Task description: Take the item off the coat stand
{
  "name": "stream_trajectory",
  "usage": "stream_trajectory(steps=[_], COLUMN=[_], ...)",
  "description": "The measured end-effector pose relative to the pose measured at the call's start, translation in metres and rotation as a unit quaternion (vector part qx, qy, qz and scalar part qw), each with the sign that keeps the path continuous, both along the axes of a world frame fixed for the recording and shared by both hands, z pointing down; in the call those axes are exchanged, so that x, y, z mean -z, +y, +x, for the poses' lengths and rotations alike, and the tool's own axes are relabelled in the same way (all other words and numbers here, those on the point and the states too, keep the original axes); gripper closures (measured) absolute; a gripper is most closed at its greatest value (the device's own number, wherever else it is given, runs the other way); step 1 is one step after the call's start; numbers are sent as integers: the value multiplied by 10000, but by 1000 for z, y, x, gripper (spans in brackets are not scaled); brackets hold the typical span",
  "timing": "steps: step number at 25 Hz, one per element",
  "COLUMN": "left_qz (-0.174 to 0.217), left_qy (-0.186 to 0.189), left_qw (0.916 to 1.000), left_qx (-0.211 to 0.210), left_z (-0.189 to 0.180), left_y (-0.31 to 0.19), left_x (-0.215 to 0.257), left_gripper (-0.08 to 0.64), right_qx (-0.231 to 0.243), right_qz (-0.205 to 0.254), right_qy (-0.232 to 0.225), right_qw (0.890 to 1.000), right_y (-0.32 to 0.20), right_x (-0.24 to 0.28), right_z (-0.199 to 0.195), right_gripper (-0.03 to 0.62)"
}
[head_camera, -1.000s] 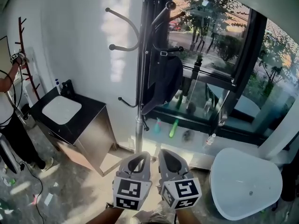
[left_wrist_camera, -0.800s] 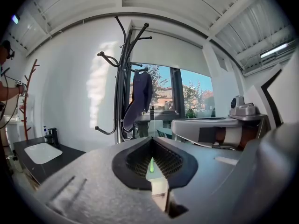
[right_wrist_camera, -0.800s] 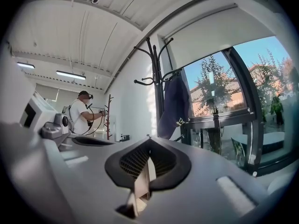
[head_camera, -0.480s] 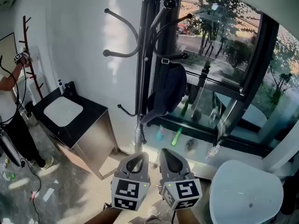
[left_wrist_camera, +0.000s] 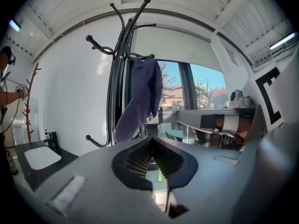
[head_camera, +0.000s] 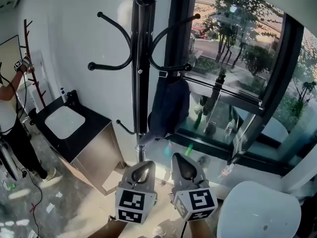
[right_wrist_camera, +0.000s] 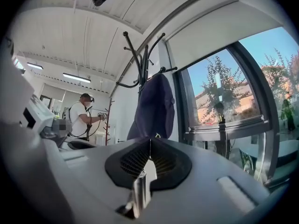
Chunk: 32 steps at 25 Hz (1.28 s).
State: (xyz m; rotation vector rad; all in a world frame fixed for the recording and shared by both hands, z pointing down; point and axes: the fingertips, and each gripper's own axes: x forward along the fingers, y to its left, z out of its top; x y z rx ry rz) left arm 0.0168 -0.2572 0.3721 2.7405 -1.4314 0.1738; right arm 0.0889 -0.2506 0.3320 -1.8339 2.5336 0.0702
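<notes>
Since a second ago, the coat stand [head_camera: 140, 83] has shifted from the right of the left claw [head_camera: 142, 170] to straight above it. The dark blue cap [head_camera: 168, 108] still hangs on a hook, ahead of and above the right claw [head_camera: 184, 168] and well apart from it. Both claws stay clenched on nothing, side by side. The left gripper view alone shows the black counter [left_wrist_camera: 28, 169] low at that claw's left. The right gripper view shows a person [right_wrist_camera: 81, 118] standing left of the cap.

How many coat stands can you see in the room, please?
2: a black metal coat stand straight ahead, and a reddish-brown coat stand far left beside the person. Others may be hidden.
</notes>
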Motion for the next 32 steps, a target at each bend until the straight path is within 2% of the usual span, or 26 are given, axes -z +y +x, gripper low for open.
stream_trajectory(steps=[12, 18, 22, 29, 32], left_qz=[211, 261, 217, 262, 257], left_qy=[0, -14, -59, -79, -81], left_qw=[9989, 9975, 9972, 9967, 9966], left_qx=[426, 650, 707, 763, 774], left_z=[2, -8, -11, -17, -20], left_y=[-39, -48, -51, -50, -49], left_x=[15, 17, 14, 16, 15], left_gripper=[555, 555, 555, 555, 555], right_qx=[359, 485, 747, 1250, 1201], right_qz=[709, 879, 981, 1193, 1261], right_qy=[381, 414, 443, 676, 678], right_qw=[9961, 9941, 9914, 9826, 9824], right_y=[-48, -69, -84, -95, -96], right_x=[60, 83, 94, 104, 107], right_z=[20, 24, 20, 0, -5], right_gripper=[561, 489, 439, 437, 479])
